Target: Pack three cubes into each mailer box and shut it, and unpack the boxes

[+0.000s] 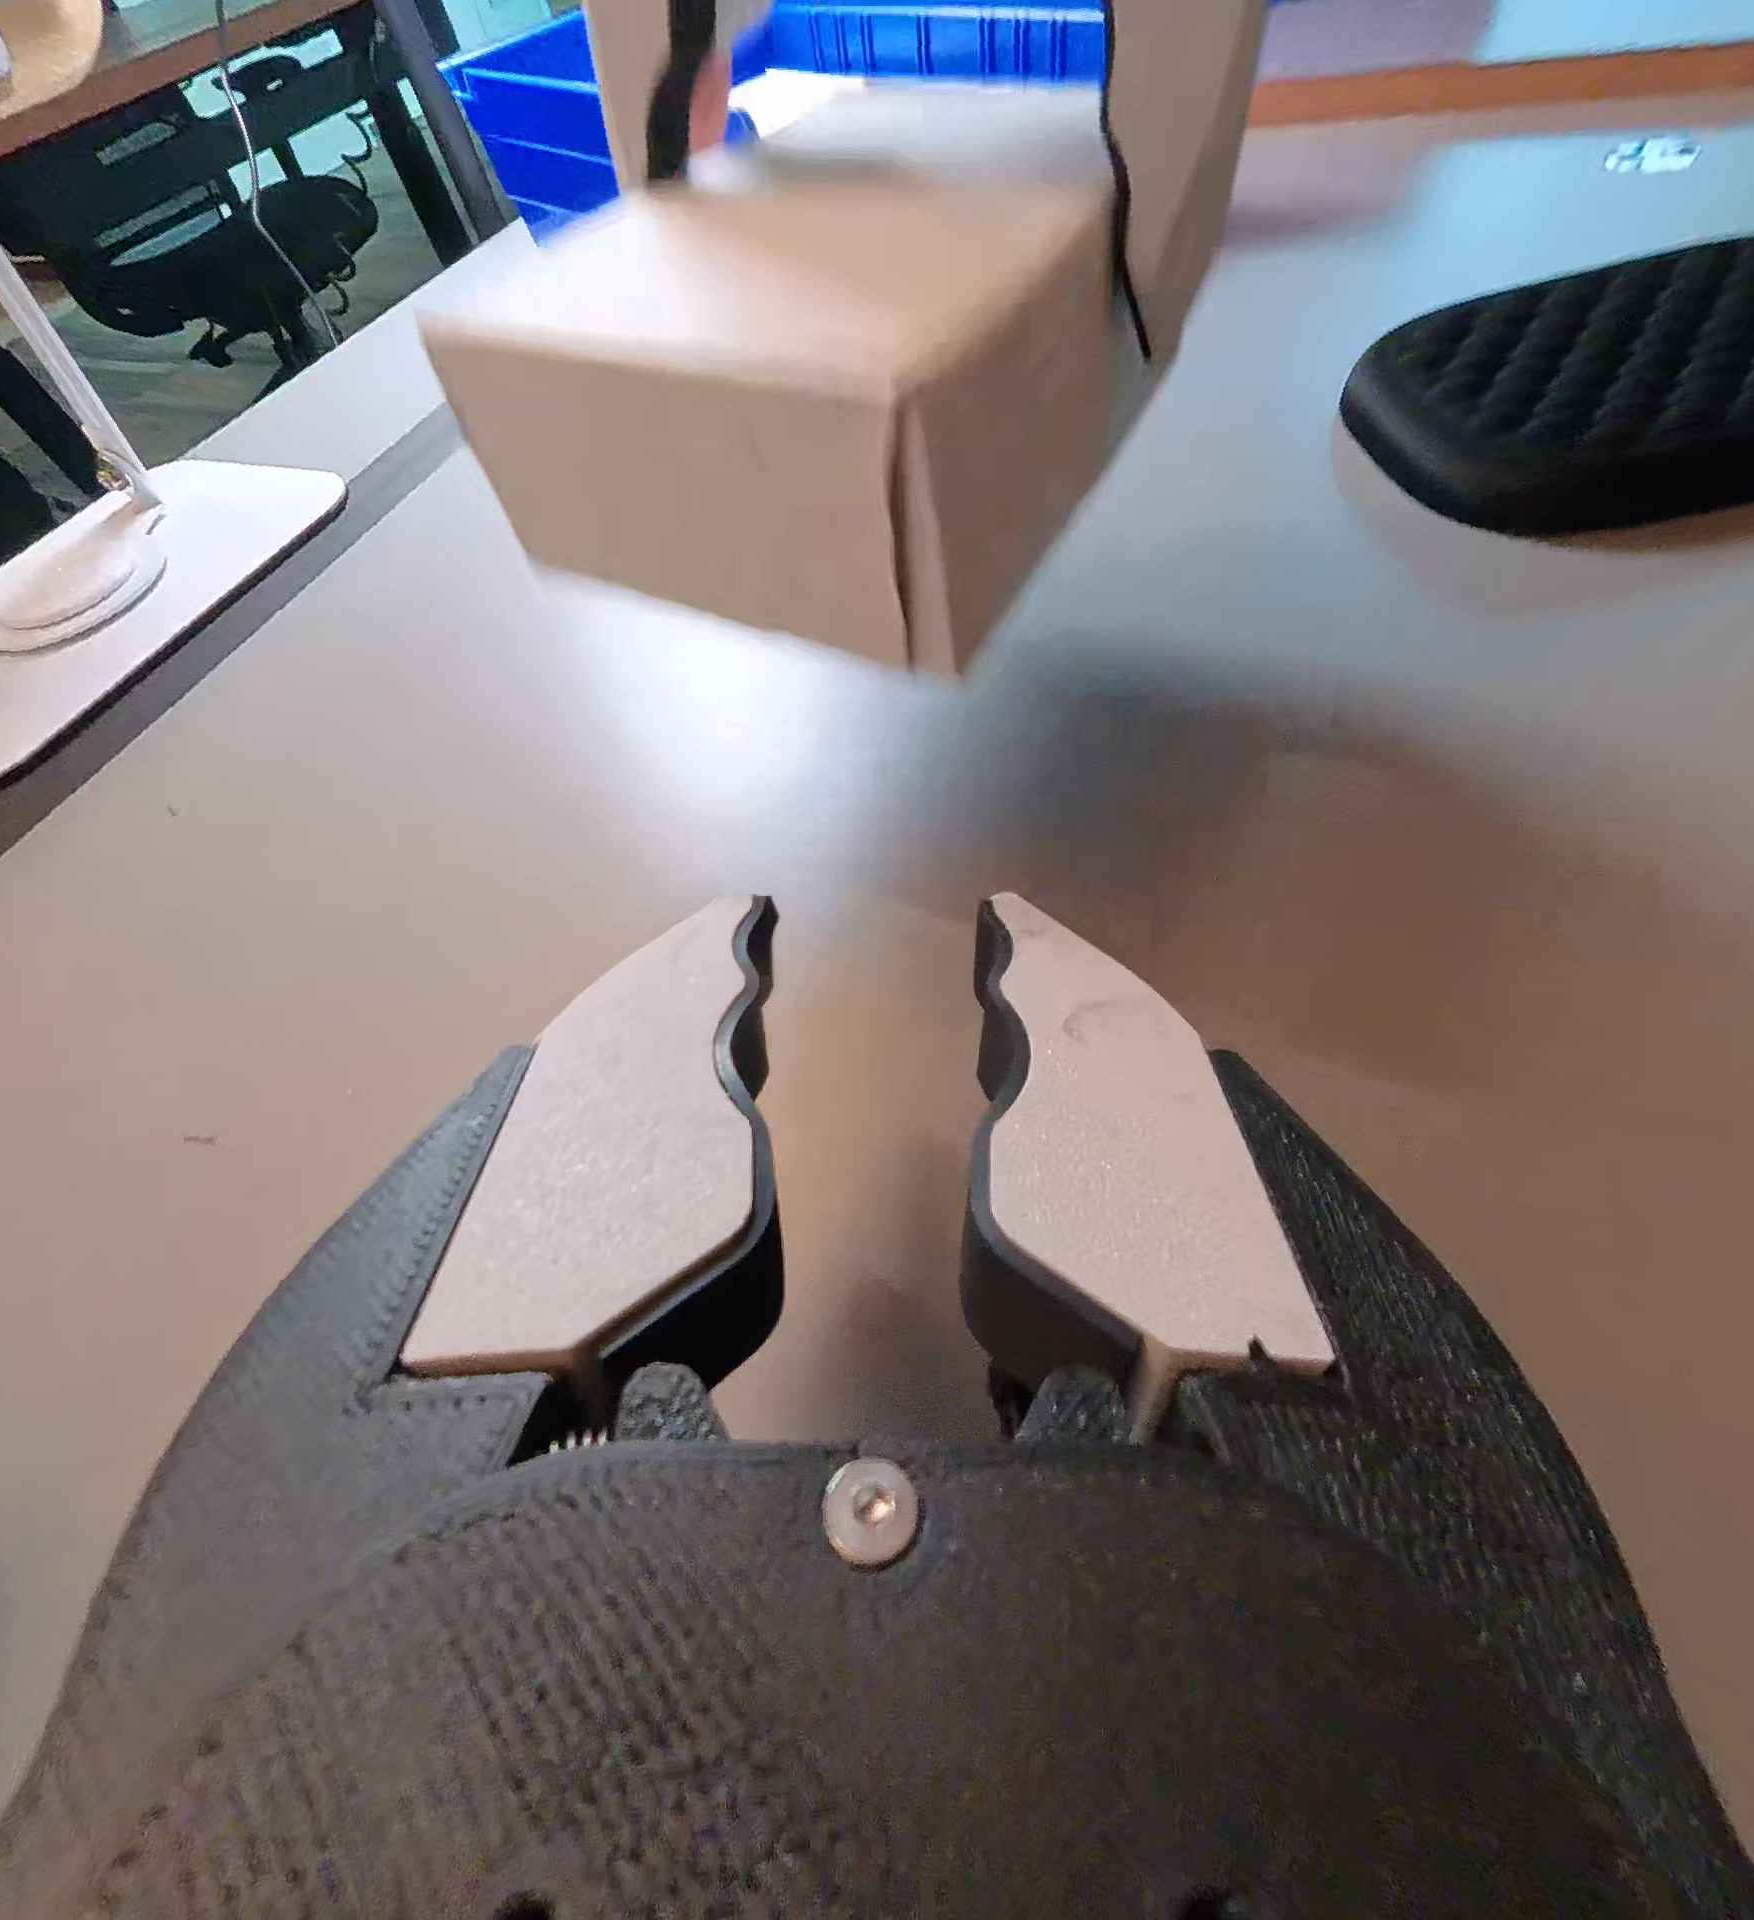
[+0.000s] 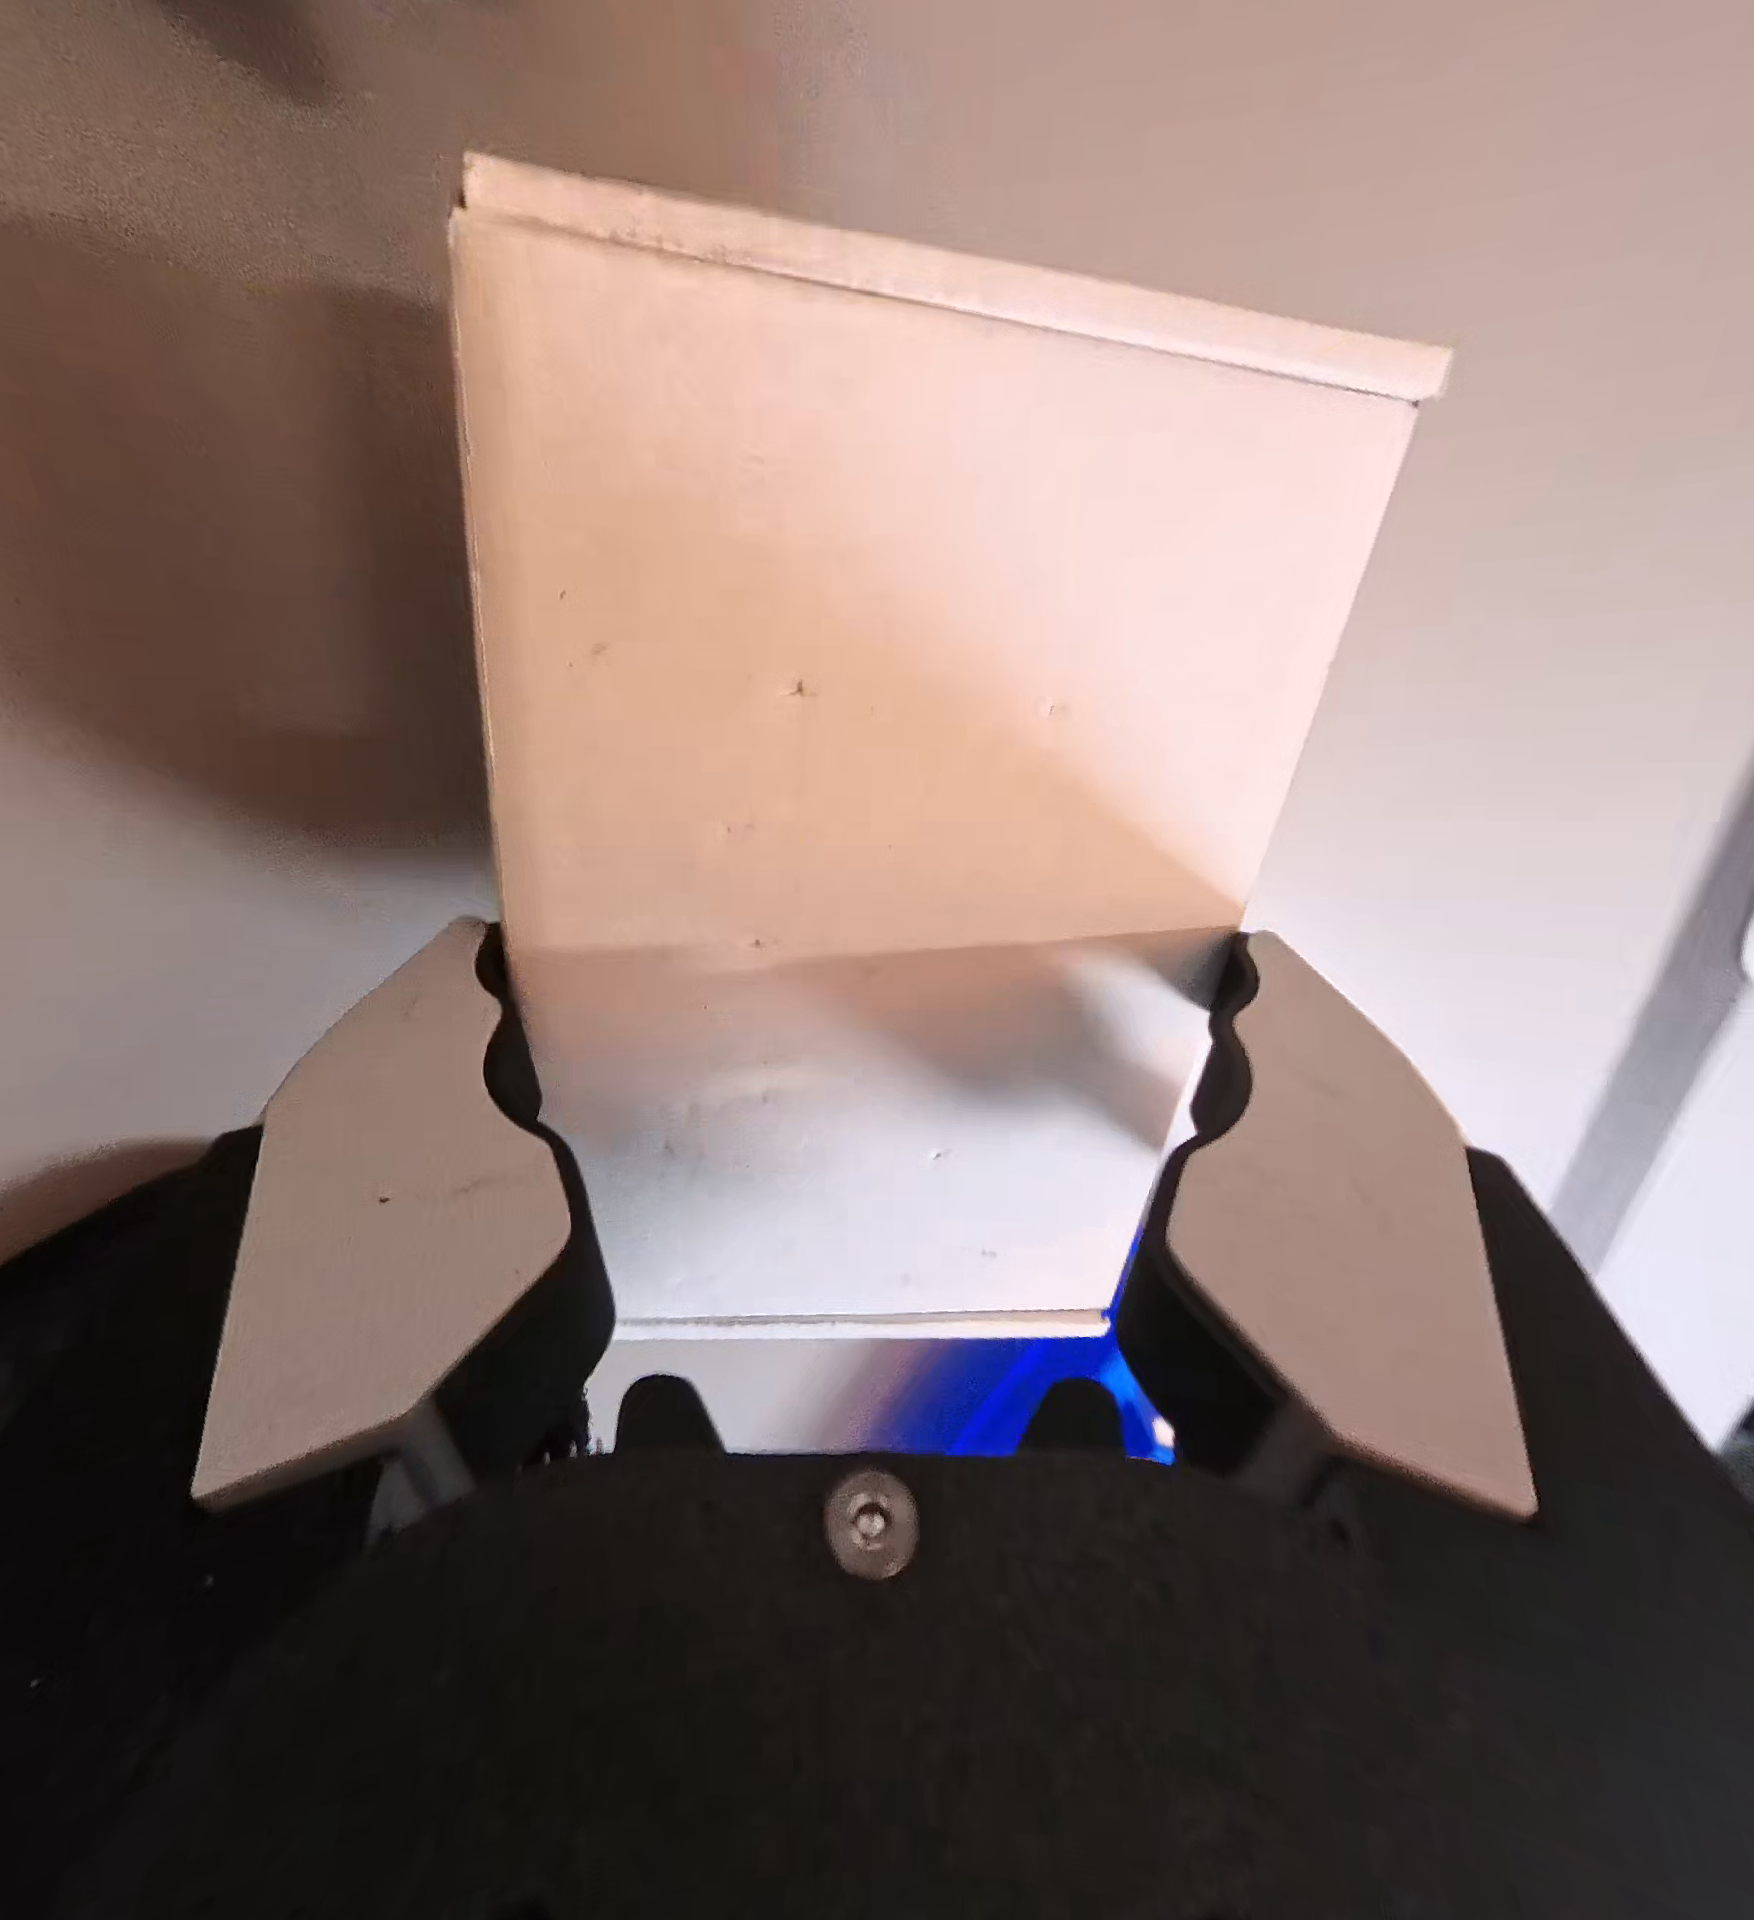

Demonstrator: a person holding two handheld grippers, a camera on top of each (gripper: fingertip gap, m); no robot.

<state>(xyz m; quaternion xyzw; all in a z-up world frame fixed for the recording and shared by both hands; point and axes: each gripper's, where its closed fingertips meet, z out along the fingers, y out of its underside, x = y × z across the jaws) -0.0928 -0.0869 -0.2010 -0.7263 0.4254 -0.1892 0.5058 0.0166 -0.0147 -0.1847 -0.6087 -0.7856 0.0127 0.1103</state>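
A shut brown cardboard mailer box (image 1: pixel 748 416) hangs blurred above the grey table (image 1: pixel 333 935), ahead of my left gripper. My left gripper (image 1: pixel 875 935) is open and empty, low over the table and well short of the box. In the right wrist view my right gripper (image 2: pixel 862 945) is shut on the box (image 2: pixel 852 623), one finger on each side wall, and holds it from behind. A flap edge shows along the box's far side. No cubes are in view. The right gripper shows only as a dark blur (image 1: pixel 681 104) behind the box in the left wrist view.
A white lamp base (image 1: pixel 73 603) stands at the table's left edge. A black padded rest (image 1: pixel 1621 384) lies at the right. Blue bins (image 1: pixel 540 125) and beige upright panels (image 1: pixel 1185 156) with a black cable are behind the box. Office chairs stand beyond the table. Left tips to right tips: about 15 cm.
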